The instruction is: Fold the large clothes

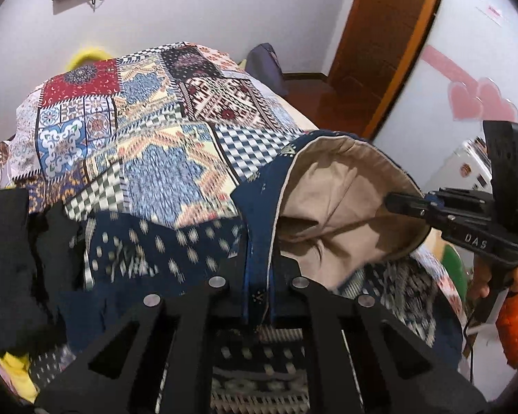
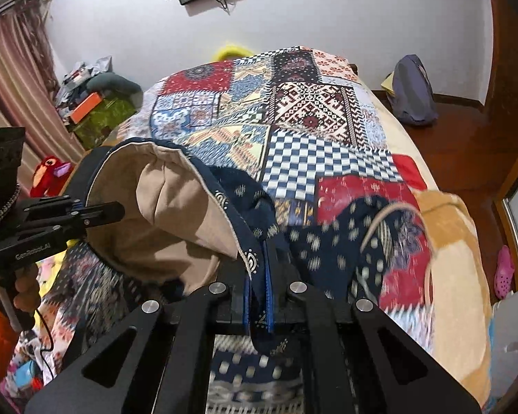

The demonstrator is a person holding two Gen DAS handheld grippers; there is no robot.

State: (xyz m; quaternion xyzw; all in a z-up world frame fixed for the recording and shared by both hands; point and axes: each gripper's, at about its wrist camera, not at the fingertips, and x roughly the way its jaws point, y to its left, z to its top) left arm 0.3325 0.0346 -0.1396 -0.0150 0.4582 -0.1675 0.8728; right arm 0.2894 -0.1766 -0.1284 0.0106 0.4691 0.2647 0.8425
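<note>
A navy patterned garment with a beige lining is held up over the bed between both grippers. My left gripper is shut on its navy waist hem. My right gripper is shut on the same hem further along; it also shows at the right of the left wrist view. The left gripper shows at the left of the right wrist view. The beige lining gapes open between them. The navy cloth hangs blurred, with a beige drawstring.
A patchwork bedspread covers the bed. A black garment lies at the left. A tan blanket lies at the right. A grey backpack stands on the wooden floor. Clutter stands by the curtain.
</note>
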